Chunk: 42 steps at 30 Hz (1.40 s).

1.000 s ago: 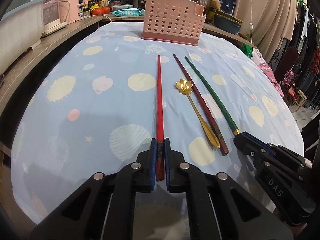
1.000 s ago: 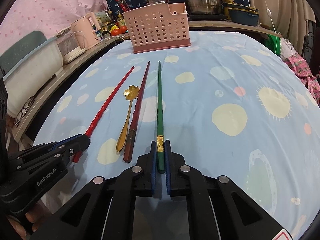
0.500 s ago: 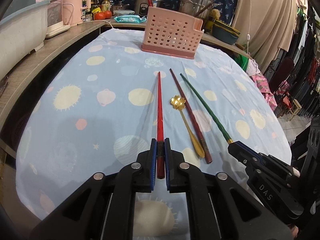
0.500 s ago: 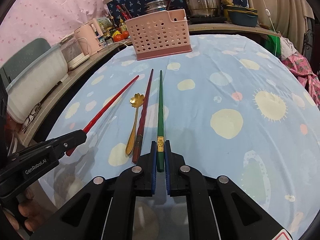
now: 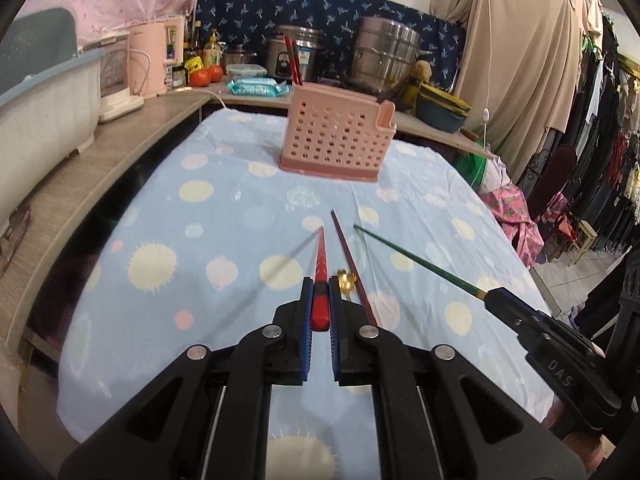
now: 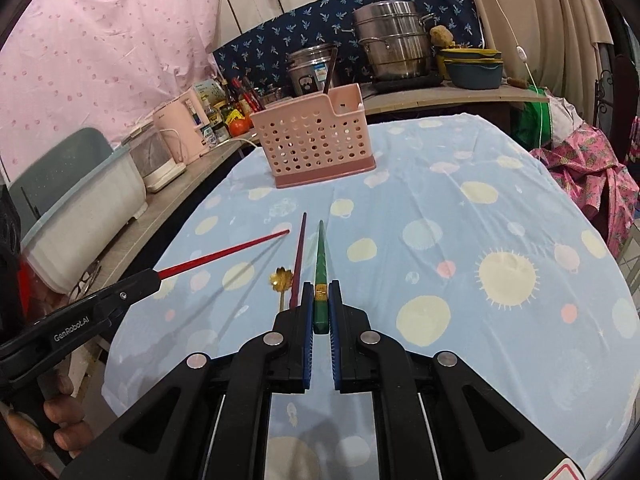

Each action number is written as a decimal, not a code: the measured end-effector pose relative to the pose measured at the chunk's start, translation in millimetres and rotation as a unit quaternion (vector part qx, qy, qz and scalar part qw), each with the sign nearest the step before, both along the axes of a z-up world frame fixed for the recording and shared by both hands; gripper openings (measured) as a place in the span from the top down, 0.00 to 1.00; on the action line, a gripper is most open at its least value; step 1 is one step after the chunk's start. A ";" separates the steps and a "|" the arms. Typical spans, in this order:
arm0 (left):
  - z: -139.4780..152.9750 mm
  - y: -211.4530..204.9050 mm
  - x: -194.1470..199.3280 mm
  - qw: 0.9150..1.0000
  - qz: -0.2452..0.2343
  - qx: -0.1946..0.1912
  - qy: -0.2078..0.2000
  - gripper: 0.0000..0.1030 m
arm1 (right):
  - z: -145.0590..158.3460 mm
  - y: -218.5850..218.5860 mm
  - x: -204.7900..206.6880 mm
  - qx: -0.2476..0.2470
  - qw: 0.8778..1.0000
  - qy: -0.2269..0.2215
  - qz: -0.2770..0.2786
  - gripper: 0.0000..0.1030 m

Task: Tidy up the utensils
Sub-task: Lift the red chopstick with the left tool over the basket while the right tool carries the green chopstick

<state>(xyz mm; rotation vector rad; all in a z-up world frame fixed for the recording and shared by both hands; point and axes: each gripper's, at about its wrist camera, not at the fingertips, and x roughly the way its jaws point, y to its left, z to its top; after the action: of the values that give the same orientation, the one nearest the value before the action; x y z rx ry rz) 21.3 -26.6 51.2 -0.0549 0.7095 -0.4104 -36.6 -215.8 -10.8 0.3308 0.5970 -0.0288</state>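
Red chopstick (image 5: 320,264) pinched, L hand-held gripper (image 5: 319,304) | green chopstick (image 6: 320,264) pinched, R hand-held gripper (image 6: 319,304) | fingers (image 6: 60,420) R view only

The left gripper (image 5: 320,300) pointed forward and downward above the near edge of the table, its blue-padded jaws clamped on the thick end of the red chopstick (image 5: 321,256). The right gripper (image 6: 320,304) was angled down alongside it, jaws clamped likewise on the green chopstick (image 6: 320,252). A hand (image 6: 52,428) gripped the left gripper's handle, fingers curled round it.
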 end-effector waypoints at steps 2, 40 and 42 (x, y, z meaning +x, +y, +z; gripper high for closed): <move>9.6 1.4 4.6 1.000 0.003 -0.005 -0.011 0.93 | 10.4 -5.3 1.1 0.000 1.000 -0.012 -0.004 0.93; 130.2 -32.1 114.9 0.991 0.009 -0.030 -0.133 0.93 | 150.2 -43.0 104.7 0.009 0.986 -0.163 0.015 0.93; 137.7 -34.6 124.6 0.990 0.011 -0.031 -0.140 0.93 | 159.4 -47.2 116.0 0.011 0.984 -0.176 0.014 0.93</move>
<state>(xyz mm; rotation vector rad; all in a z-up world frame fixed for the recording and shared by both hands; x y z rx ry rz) 145.9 -61.2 188.9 -0.0613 0.4199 -0.4097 79.5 -263.0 148.6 0.3396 0.2518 0.0627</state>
